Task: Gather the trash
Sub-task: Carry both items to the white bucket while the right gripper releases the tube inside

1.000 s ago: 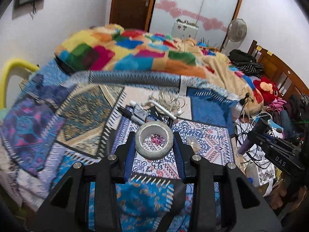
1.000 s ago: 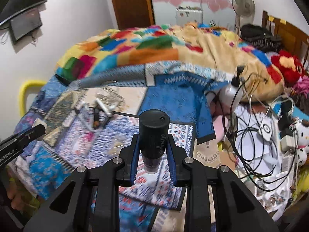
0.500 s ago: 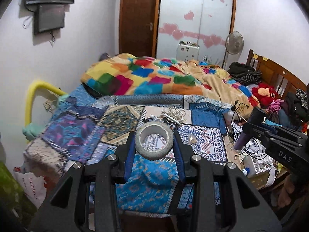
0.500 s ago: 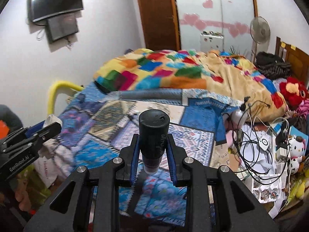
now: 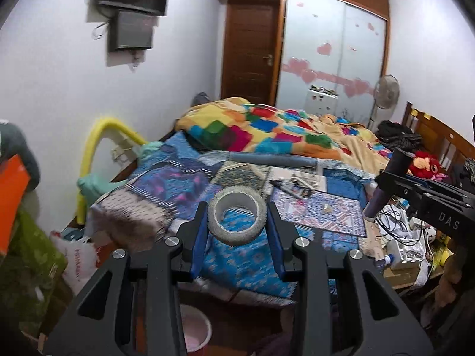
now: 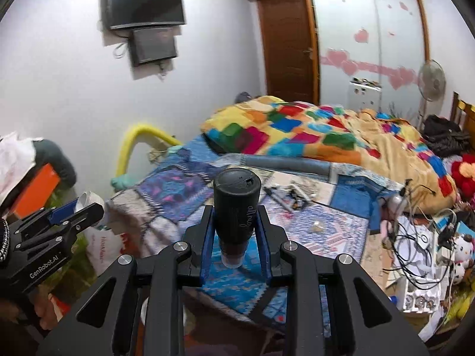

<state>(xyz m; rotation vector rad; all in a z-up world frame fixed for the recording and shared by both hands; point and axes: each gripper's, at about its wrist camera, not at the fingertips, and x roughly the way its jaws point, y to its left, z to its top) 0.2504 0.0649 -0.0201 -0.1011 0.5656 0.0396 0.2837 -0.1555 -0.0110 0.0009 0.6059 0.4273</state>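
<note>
In the left wrist view, my left gripper [image 5: 236, 211] is shut on a grey, worn tape roll [image 5: 237, 236], held flat above the near edge of the bed. My right gripper [image 6: 236, 212] is shut on a black cylindrical bottle [image 6: 237, 207], upright between the blue pads. Each gripper shows in the other's view: the right gripper [image 5: 386, 178] with the bottle [image 5: 374, 204] at the right, the left gripper [image 6: 77, 207] with the tape roll [image 6: 88, 198] at the left. A small crumpled scrap [image 5: 326, 207] lies on the patterned bedspread [image 5: 243, 255].
A pink bucket [image 5: 194, 330] stands on the floor below the bed's edge. A white bag with red print [image 5: 75, 255] sits to the left. Pens and cables [image 5: 297, 184] lie mid-bed, a colourful quilt [image 5: 282, 130] behind. Wires and clutter [image 6: 415, 252] crowd the right.
Both grippers have drawn back and up from the bed, each still holding its object. The bed's near edge, the floor and the bucket have come into view.
</note>
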